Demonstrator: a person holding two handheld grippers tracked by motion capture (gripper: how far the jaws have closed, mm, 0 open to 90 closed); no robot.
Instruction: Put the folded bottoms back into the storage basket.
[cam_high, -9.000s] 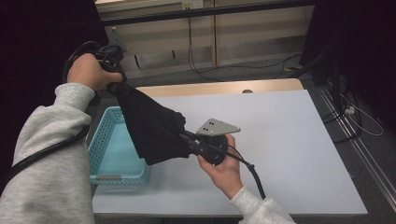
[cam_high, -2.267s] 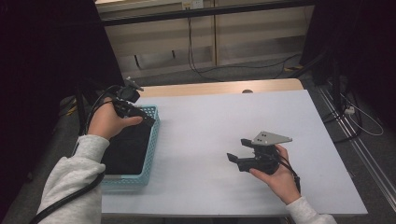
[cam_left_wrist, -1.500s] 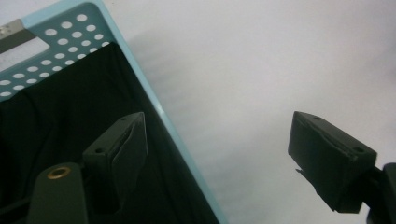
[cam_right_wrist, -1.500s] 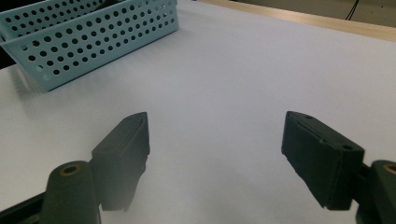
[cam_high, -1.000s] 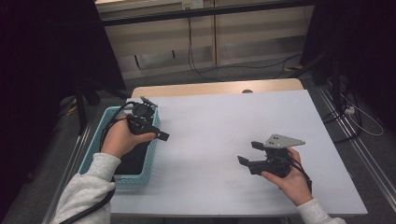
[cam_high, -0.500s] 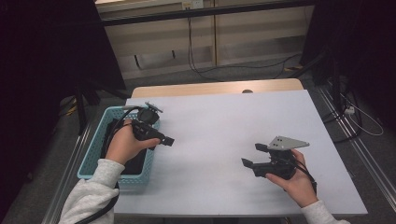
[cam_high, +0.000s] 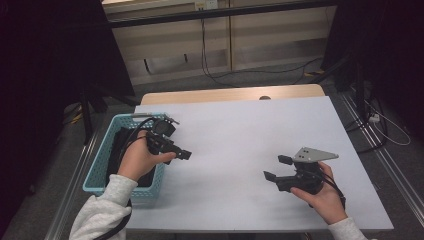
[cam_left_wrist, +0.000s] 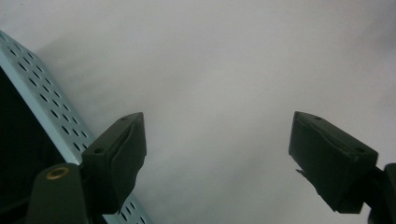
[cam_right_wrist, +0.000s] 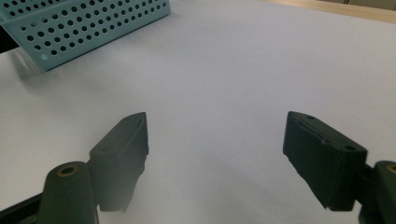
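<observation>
Black cloth (cam_high: 131, 160) lies in the blue basket (cam_high: 102, 186) beside your left gripper (cam_high: 184, 154); both it and your right gripper (cam_high: 275, 169) gape wide, empty. Draw both back level over the white table (cam_high: 240, 135), clear of the basket rim

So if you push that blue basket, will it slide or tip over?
Probably slide: the blue basket is low and wide, sitting flat on the smooth white table. Its holed walls look like thin plastic, so likely light. The black cloth inside probably adds little weight.
</observation>
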